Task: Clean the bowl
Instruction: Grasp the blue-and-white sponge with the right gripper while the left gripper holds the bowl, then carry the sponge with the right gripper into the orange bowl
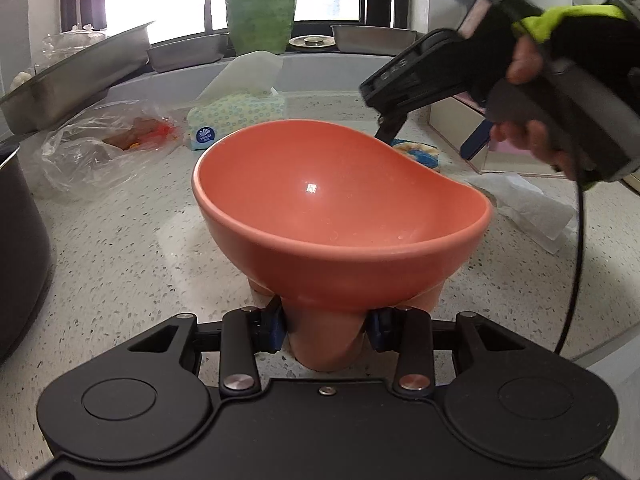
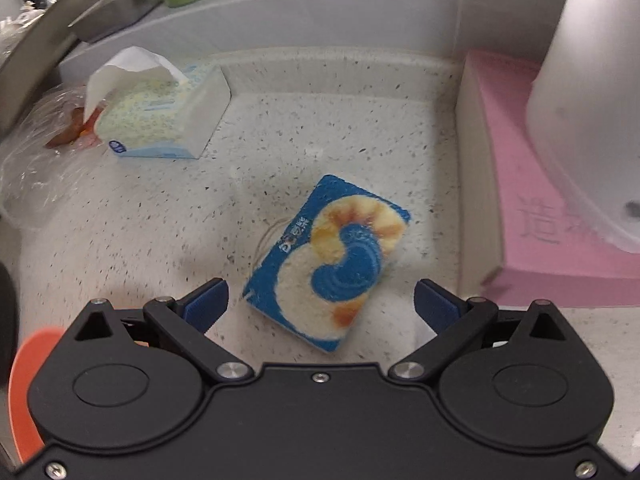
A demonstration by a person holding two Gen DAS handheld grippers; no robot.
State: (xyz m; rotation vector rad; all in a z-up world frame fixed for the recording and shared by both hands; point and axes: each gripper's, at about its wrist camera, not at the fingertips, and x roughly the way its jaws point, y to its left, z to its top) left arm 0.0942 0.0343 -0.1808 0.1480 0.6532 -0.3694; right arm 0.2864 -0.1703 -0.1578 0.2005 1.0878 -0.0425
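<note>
A salmon-orange bowl [image 1: 340,208] stands tilted over the speckled counter [image 1: 120,260], its inside facing me. My left gripper [image 1: 326,328] is shut on the bowl's foot, with a blue pad pressed against each side of it. Behind the bowl, a gloved hand holds my right gripper [image 1: 430,138] above a blue, white and orange sponge [image 1: 418,152]. In the right wrist view the sponge [image 2: 328,264] lies flat on the counter. The right gripper [image 2: 320,290] hangs open over it, with a finger on either side and nothing held. The bowl's rim [image 2: 28,380] shows at the lower left.
A tissue box [image 2: 160,120] and a crumpled plastic bag [image 1: 100,148] sit at the back left. A paper towel [image 1: 528,208] lies right of the bowl. A pink box [image 2: 540,200] and a white container [image 2: 580,100] stand at the right. Metal trays [image 1: 68,76] and a green vase [image 1: 260,4] line the back.
</note>
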